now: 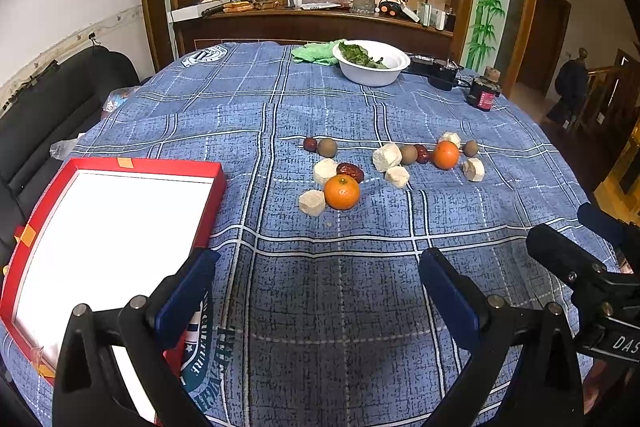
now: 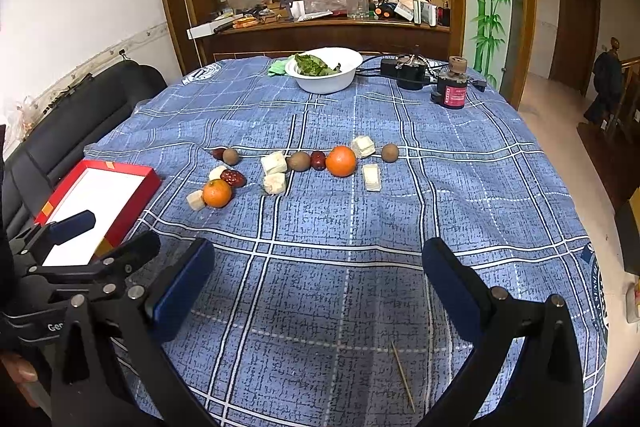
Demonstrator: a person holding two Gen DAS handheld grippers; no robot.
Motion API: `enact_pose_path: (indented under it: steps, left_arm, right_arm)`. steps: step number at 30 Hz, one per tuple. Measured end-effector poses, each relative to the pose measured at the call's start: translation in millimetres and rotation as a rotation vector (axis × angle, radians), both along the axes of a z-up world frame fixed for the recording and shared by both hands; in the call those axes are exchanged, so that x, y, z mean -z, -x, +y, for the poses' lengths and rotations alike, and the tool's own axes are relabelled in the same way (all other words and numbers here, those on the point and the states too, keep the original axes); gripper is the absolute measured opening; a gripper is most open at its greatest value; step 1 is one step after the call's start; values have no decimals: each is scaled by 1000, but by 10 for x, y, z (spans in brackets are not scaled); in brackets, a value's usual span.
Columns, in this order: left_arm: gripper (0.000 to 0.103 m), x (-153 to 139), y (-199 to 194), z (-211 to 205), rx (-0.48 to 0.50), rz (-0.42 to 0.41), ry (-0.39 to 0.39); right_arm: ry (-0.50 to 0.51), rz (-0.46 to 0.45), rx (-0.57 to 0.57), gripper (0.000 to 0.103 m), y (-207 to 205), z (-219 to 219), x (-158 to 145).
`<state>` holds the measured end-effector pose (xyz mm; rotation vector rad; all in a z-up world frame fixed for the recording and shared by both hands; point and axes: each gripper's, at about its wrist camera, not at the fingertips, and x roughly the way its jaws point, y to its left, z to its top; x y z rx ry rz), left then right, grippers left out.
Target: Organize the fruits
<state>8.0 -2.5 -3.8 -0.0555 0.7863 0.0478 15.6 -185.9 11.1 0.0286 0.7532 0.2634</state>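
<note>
On the blue plaid tablecloth (image 1: 320, 107), the fruits lie in a loose row near mid-table: two oranges (image 1: 342, 191) (image 1: 445, 155), several pale cut chunks (image 1: 387, 157), brown round fruits (image 1: 327, 147) and red dates (image 1: 350, 171). None is held. The nearer orange touches a pale chunk (image 1: 312, 203) and sits just beside a date. A red tray (image 1: 132, 165) with a white floor rests at the table's left edge, well apart from the fruit. The left gripper (image 1: 320, 291) hovers above bare cloth, jaws spread wide, empty. The right gripper (image 2: 318, 283) likewise stands agape over the cloth, nothing between its fingers. A white bowl (image 2: 332, 83) of greens stands at the far side. A thin wooden stick (image 2: 403, 377) lies near the right gripper.
</note>
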Motion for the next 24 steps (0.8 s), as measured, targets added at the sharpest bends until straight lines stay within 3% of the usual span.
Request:
enact_pose_path:
  steps: [12,16,19,21,24]
  left_arm:
    - [101,39,-79,13,-9,14,0]
    - [97,74,-149,8,-12,23,3]
    - [96,107,-211,2,-10,32,5]
    - [93,125,-273,11,-10,41,14]
    - [92,173,-377,44,-22,56,31]
  right_arm:
    - [-17,3,4,99,-104,-37,28]
    - [-26,16,14,90,-197,-97,73]
    - [-27,34,18,74,-333,-134,123]
    - [-22,51,22,71,-467,-147,172]
    - [-9,75,29,58,-725,-147,268]
